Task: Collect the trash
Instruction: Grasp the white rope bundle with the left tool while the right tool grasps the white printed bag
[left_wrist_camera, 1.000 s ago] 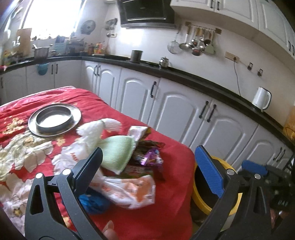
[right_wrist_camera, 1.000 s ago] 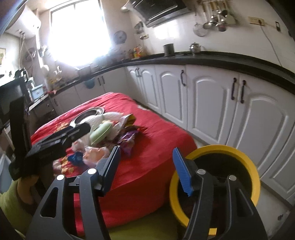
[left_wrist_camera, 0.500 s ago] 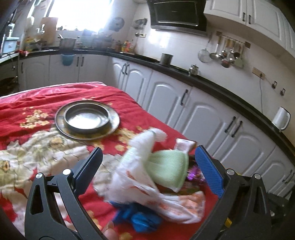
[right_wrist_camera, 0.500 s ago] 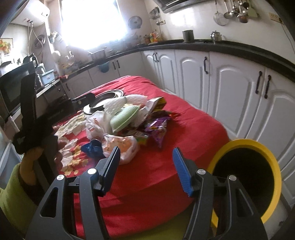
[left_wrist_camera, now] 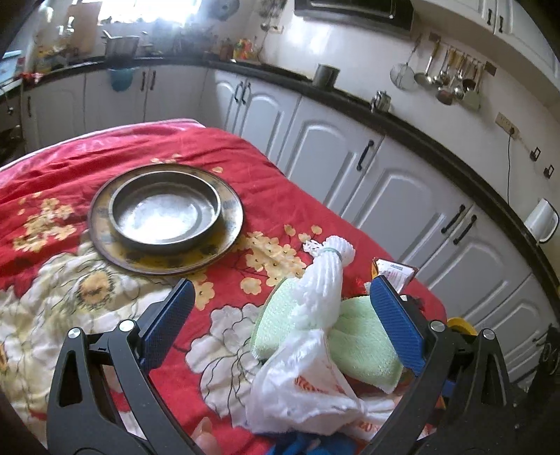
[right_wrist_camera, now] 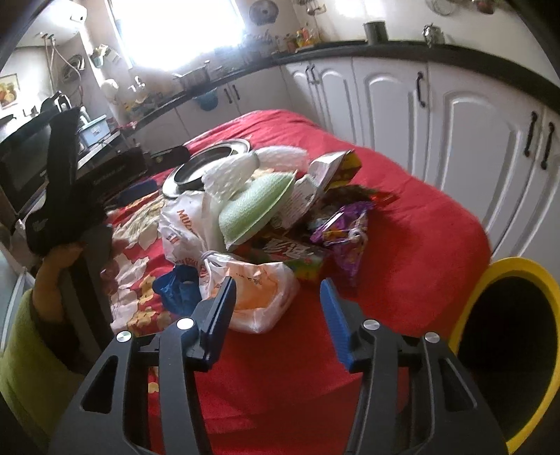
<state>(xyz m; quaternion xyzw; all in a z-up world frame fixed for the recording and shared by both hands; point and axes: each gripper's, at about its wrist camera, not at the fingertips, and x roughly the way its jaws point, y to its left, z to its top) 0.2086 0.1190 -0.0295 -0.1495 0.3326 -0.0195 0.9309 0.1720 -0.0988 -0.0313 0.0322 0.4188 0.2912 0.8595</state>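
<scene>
Only the right wrist view shows the one yellow-rimmed bin (right_wrist_camera: 518, 266); right gripper (right_wrist_camera: 278, 315) closing on nothing, left gripper (left_wrist_camera: 280, 322) released, over the trash pile (right_wrist_camera: 266, 217).

White cabinets (left_wrist_camera: 402, 196), black counter (left_wrist_camera: 437, 140), seemingly sunlit window (right_wrist_camera: 175, 31).

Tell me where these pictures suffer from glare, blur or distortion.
Right wrist view: the window is blown out white, and the cabinets look slightly smeared. Left wrist view: glare at the window, the countertop bends into an arc, and the tablecloth is soft at the left.
</scene>
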